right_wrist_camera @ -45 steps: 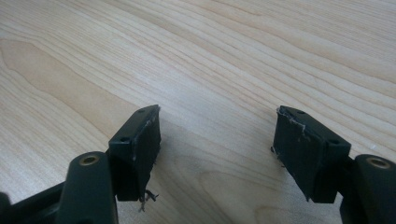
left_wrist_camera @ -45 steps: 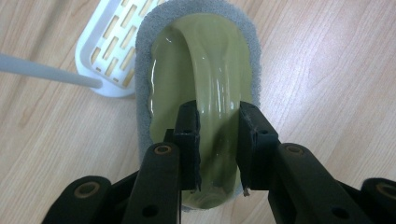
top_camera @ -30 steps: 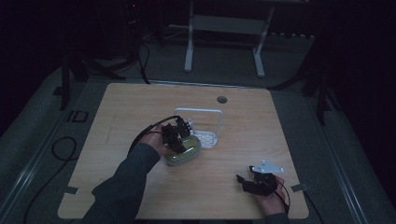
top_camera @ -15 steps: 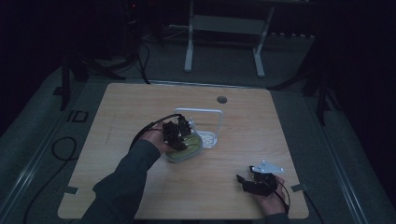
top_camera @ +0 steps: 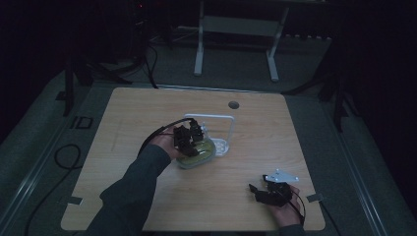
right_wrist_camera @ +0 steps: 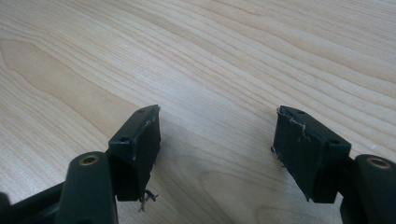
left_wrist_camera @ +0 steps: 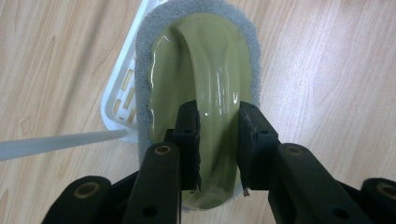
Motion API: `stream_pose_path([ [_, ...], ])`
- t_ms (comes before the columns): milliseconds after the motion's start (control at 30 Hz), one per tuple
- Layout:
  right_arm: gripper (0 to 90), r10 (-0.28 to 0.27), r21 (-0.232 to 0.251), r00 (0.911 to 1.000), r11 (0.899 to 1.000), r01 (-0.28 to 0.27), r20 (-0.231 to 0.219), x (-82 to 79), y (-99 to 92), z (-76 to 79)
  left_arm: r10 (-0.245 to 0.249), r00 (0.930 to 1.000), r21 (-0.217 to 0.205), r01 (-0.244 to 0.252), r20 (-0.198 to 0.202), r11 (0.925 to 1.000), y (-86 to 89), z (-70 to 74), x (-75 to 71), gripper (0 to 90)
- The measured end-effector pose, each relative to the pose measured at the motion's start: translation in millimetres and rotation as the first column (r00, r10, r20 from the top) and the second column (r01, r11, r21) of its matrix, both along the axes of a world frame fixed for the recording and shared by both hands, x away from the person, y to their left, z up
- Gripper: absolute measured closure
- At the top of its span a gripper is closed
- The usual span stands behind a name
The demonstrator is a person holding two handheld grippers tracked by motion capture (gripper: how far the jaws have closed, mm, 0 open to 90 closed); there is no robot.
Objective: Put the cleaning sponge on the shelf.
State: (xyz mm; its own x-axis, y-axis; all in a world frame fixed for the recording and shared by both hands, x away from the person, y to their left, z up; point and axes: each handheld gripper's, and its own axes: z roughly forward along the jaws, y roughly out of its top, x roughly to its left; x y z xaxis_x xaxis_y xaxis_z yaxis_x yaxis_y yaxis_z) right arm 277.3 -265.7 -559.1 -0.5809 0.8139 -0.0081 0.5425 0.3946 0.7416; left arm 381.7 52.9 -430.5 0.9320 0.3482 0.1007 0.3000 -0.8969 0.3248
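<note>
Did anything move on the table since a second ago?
No, nothing visibly moved. The left gripper stays clamped on the arched handle of the olive-green plastic scrubbing brush with its grey pad, beside the white plastic rack. The right gripper still rests open over the bare wooden table.

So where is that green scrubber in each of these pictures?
High view: scrubber mid-table, in the left tongs, by the white rack.
Left gripper view: centre, handle pinched between the jaws.
Right gripper view: not in it, just bare table.
Shared landmark: the rack.
</note>
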Motion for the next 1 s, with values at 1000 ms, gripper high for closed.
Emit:
stream_pose_path([
  [1000,30.9,0.001,0.000,1.0000,1.000,-0.001,0.000,0.0,0.0,0.0,-0.126,0.9917,0.052,0.125,0.026,0.9908,-14.9,1.2,14.5,72.1],
])
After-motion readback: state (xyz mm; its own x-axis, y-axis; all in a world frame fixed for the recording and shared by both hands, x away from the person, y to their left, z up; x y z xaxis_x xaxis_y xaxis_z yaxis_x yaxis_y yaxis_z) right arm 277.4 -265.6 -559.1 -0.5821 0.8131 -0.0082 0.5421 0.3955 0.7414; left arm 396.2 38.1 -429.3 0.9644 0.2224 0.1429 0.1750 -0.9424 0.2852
